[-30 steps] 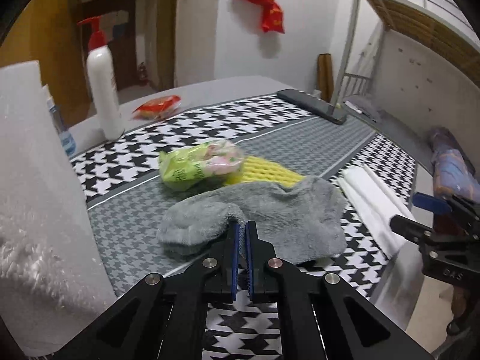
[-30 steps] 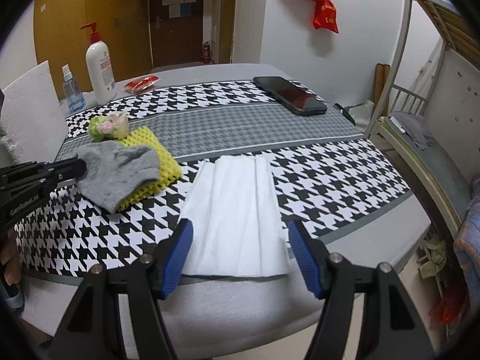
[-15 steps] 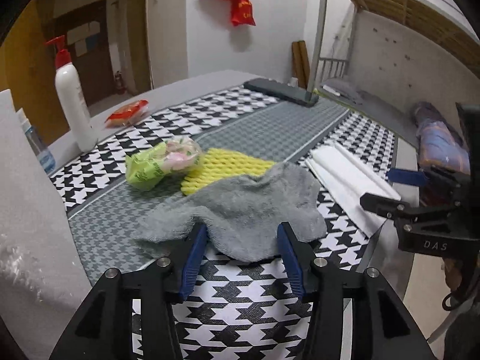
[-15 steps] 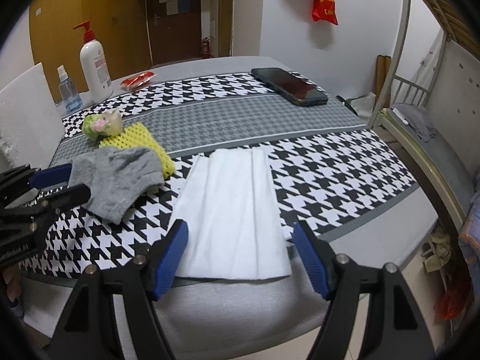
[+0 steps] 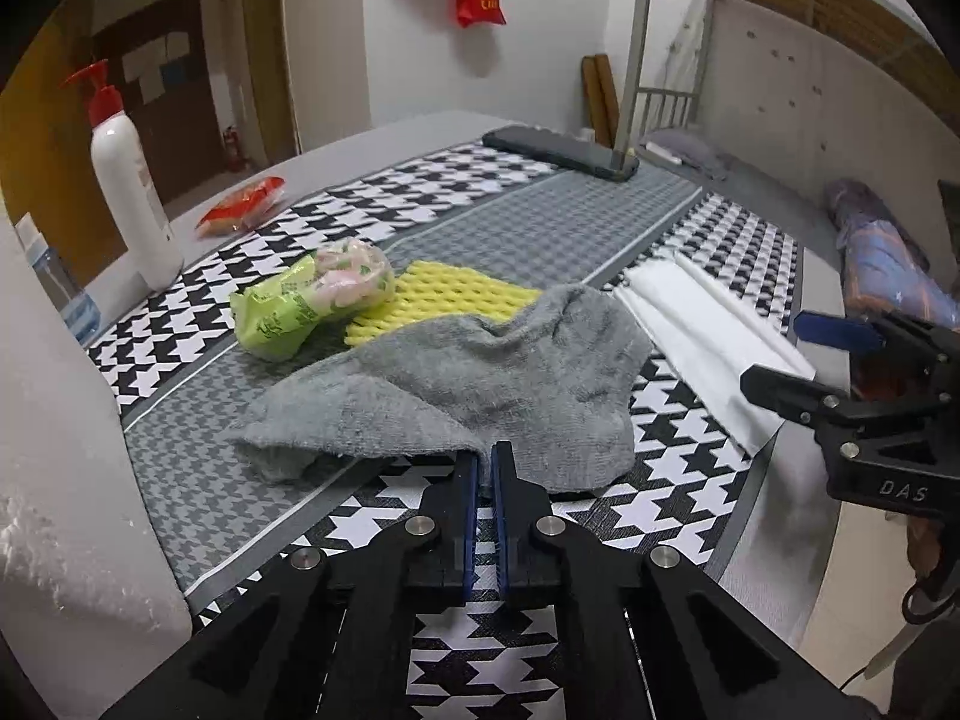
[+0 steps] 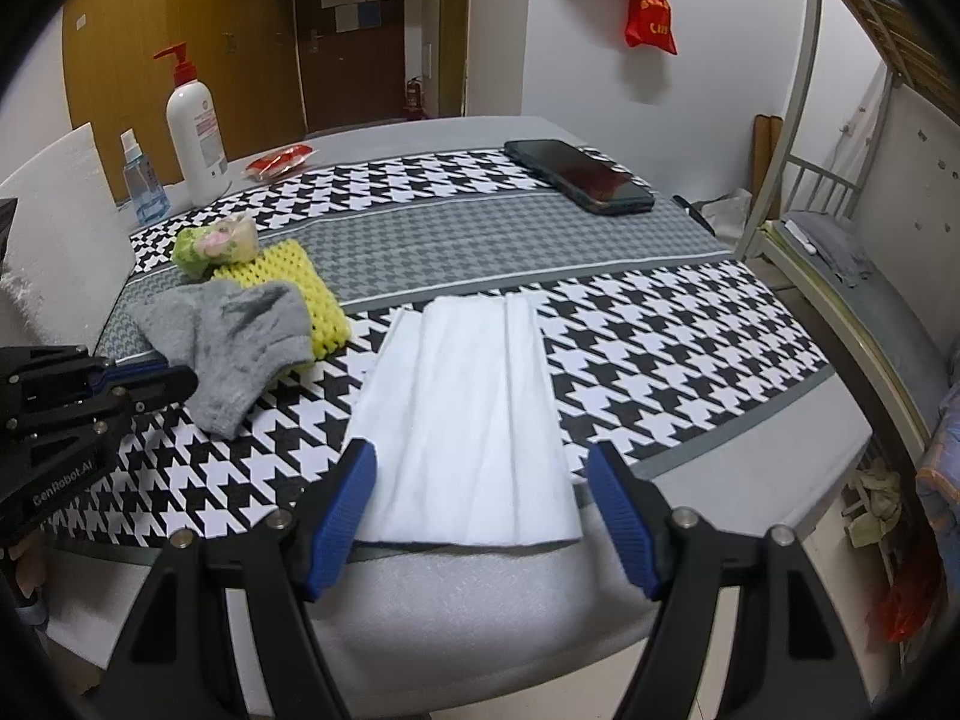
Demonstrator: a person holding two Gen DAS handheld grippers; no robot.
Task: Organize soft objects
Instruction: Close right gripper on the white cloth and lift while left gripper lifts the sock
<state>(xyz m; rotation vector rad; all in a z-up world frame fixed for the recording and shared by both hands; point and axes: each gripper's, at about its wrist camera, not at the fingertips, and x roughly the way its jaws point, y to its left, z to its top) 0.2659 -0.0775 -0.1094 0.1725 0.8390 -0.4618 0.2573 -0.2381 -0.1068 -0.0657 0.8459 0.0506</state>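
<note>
- Left gripper [image 5: 485, 456]: blue pads nearly together, only a thin slit between them, tips right at near edge of grey sock [image 5: 480, 378]. Sock edge seems to sit at the slit; whether cloth is actually pinched can't be told from either view.
- Right wrist view shows same left gripper [image 6: 174, 381] at left side, tips touching the sock [image 6: 240, 336] edge, fingers drawn together.
- Right gripper [image 6: 483, 498]: jaws spread wide, nothing between them. Blue pads straddle near end of white folded cloth [image 6: 468, 426], hovering at table edge; contact with cloth not evident.
- Sock lies crumpled on houndstooth table cover [image 5: 690, 462], far part overlapping yellow foam net [image 5: 456, 294].
- Green-pink wrapped bundle [image 5: 312, 300] sits against the net's left end, touching it.
- White folded cloth [image 5: 708, 330] lies flat just right of the sock, well pleated lengthwise, near end overhanging onto grey table [image 6: 480, 594] margin.
- Background: white pump bottle [image 6: 195, 132] with red pump, small spray bottle [image 6: 141, 180] beside it, red snack packet [image 6: 279, 159], black phone [image 6: 579, 177] at far right of cover.
- White foam block [image 5: 54, 420] stands at left edge of table.
</note>
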